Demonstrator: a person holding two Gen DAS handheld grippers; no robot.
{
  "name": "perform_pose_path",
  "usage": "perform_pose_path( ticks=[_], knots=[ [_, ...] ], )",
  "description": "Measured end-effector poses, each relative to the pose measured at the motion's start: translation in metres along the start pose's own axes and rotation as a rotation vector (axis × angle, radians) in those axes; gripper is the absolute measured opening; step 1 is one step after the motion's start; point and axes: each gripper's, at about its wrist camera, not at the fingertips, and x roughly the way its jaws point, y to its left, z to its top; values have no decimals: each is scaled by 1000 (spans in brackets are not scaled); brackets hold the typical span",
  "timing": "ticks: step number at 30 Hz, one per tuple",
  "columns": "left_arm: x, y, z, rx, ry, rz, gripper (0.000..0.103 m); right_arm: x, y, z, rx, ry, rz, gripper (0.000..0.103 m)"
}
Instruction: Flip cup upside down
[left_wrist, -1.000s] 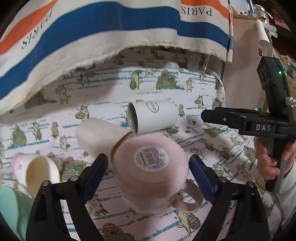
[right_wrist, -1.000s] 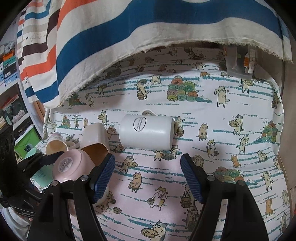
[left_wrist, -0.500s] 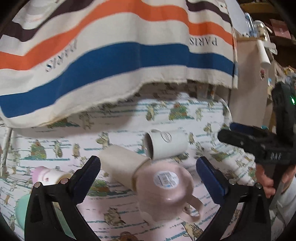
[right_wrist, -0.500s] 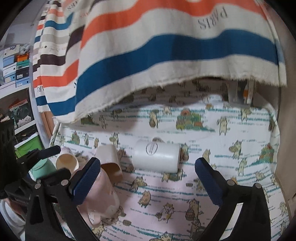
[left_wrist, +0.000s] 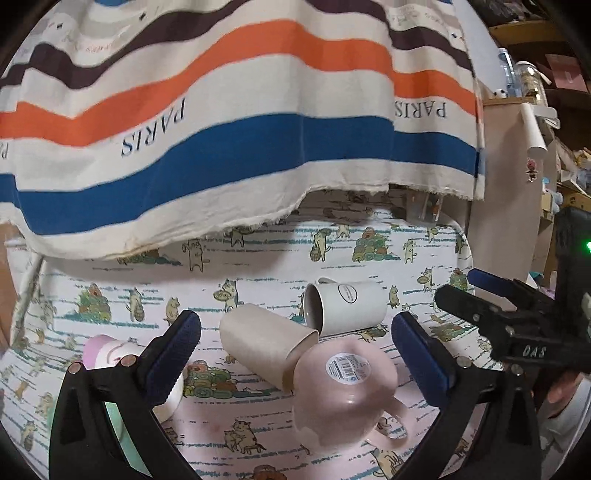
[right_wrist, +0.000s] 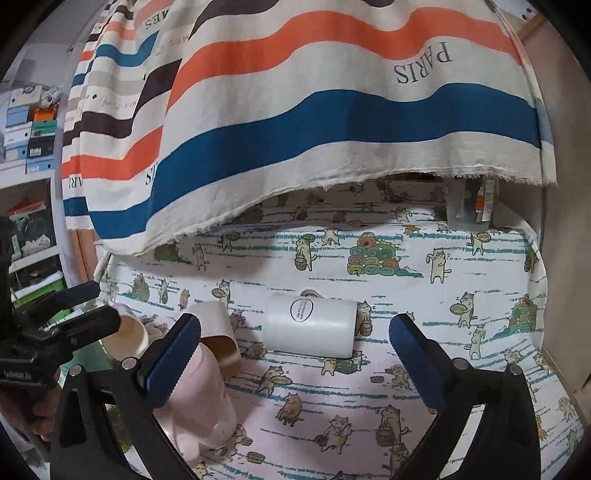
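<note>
Two tools spread wide and empty, left tool, right tool, pink cup upside down, barcode sticker on base

The pink cup, lower centre of the left wrist frame, looks like matt glazed ceramic with a glossy paper barcode sticker on its base. The white mug above it has a smooth, slightly shiny glaze. The beige cup at centre appears matt and smooth. The counter wears a printed cat-pattern cloth, soft and matt. The striped fabric across the upper frame is coarse woven cloth with a frayed hem. Each claw is matt black plastic with textured blue rubbery pads.
</note>
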Motion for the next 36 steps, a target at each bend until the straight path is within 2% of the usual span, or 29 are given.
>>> perform_pose_path(
  ticks=[4, 9, 14, 16, 18, 22, 27, 36],
  knots=[
    [-15, 1, -9, 22, -36, 21, 103, -7, 0, -3, 40, 14, 7, 103],
    [-30, 10, -23, 5, -29, 9, 103, -20, 10, -21, 22, 32, 21, 103],
    [-36, 6, -34, 49, -52, 30, 103, -29, 23, -33, -11, -5, 64, 103],
    [-31, 4, -37, 53, -35, 44, 103, -26, 25, -38, -16, 4, 52, 103],
    [-27, 4, -40, 58, -18, 52, 103, -19, 25, -38, -19, 53, 59, 103],
    [-16, 9, -41, 32, 37, 54, 103, -24, 26, -39, -26, 32, 51, 103],
    [-9, 13, -42, 9, 79, 61, 103, -24, 43, -41, -115, 47, 56, 103],
    [-17, 6, -42, 44, 40, 59, 103, -26, 41, -41, -113, 38, 42, 103]
  ],
)
